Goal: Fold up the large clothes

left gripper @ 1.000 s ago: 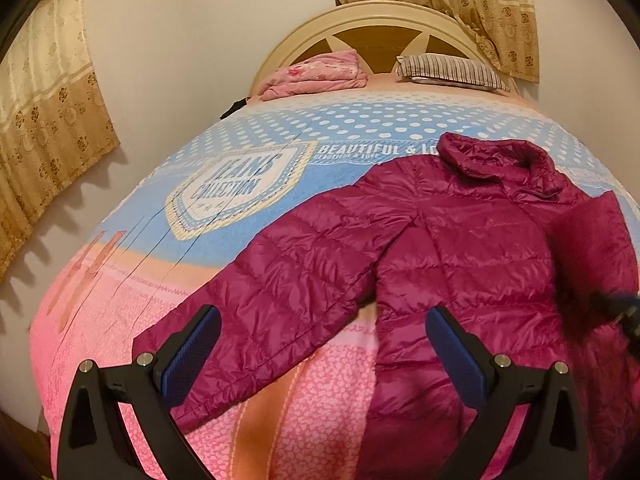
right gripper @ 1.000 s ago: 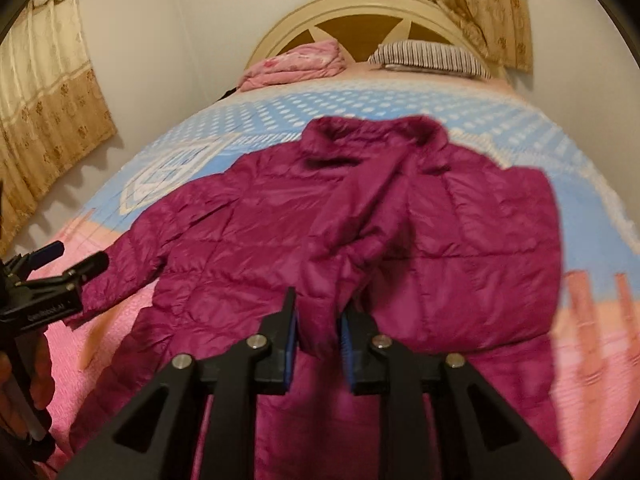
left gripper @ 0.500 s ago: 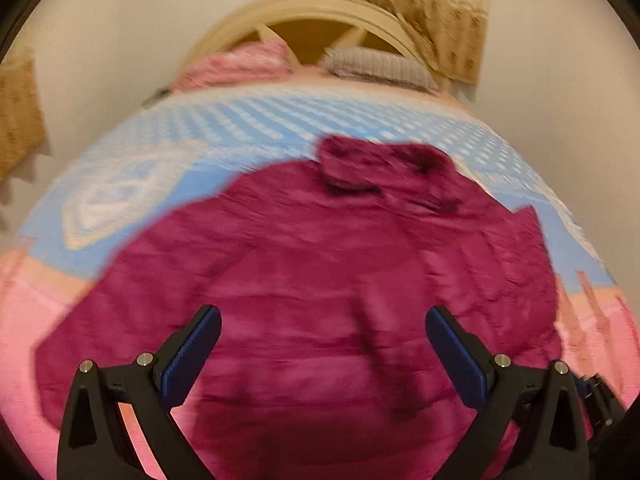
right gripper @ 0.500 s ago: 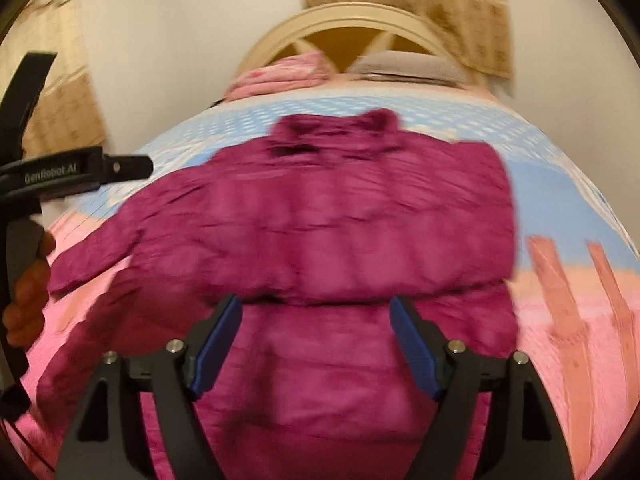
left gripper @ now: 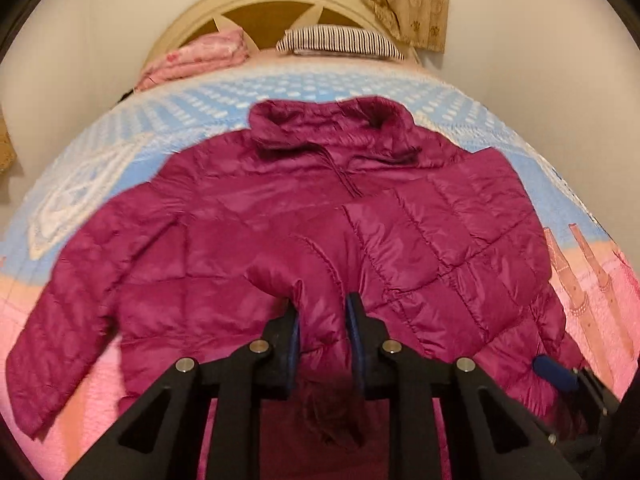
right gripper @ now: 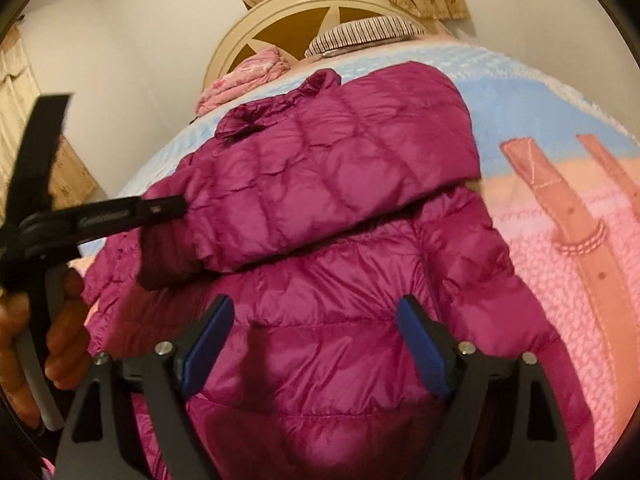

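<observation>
Your left hand-held gripper (left gripper: 320, 322) has just closed its jaws, and they now pinch the cuff end of the sleeve (left gripper: 316, 280) that lies folded across the front of the magenta puffer jacket (left gripper: 224, 240), which is spread face-up on the bed (left gripper: 592, 280) directly ahead of both tools, collar (left gripper: 328, 120) toward the headboard. Your right hand-held gripper (right gripper: 316, 354) has just been opening and now hovers spread over the jacket's lower body, nothing between its pads. From the right wrist view the sleeve (right gripper: 320, 184) crosses the chest on a slant, cuff nearest the left tool.

The step in hand looks like squaring that sleeve. Keep the pinch on the cuff only, not the panel beneath, and draw it gently so the padded fabric lies flat without dragging the whole jacket. Bring the right tool down on the hem just below its pads only once the sleeve is settled.
</observation>
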### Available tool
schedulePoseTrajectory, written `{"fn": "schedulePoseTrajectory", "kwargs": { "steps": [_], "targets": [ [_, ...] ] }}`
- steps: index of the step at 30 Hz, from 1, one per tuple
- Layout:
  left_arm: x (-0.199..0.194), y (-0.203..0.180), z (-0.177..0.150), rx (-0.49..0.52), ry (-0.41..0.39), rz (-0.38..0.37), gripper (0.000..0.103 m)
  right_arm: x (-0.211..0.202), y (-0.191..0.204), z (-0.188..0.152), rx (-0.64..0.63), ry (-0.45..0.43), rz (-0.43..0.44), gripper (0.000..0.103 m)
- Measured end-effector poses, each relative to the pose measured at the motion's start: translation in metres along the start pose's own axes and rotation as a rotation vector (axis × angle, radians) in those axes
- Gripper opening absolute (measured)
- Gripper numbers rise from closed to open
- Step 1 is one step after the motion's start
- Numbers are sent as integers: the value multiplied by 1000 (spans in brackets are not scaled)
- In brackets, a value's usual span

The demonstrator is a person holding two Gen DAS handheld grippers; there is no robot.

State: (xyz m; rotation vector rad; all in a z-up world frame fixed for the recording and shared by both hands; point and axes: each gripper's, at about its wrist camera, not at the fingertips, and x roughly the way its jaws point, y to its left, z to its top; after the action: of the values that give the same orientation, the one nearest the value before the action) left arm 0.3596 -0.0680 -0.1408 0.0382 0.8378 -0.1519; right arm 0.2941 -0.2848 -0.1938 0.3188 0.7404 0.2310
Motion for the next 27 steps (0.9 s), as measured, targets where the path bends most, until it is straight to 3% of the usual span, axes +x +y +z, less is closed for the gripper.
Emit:
{"fn": "schedulePoseTrajectory", "kwargs": {
  "steps": [5, 12, 18, 22, 24, 27],
  "targets": [
    [-26, 23, -12, -11, -41, 20, 21, 1, 3, -1, -7, 3, 10, 92],
    [-24, 46, -14, 22, -78, 135, 21, -4, -4, -6, 6, -5, 21, 92],
    [7, 53, -20, 12, 20, 125, 21, -2, -2, -7, -1, 0, 10, 92],
    [-12, 45, -17, 43, -26, 151, 24, -6, -5, -4, 13, -4, 15, 92],
    [-27, 46, -11, 44, -68, 173, 33, -12, -8, 0, 26, 21, -3, 89],
    [-44, 47, -6, 55, -138, 232, 79, -31, -11, 12, 32, 14, -37, 88]
  ]
}}
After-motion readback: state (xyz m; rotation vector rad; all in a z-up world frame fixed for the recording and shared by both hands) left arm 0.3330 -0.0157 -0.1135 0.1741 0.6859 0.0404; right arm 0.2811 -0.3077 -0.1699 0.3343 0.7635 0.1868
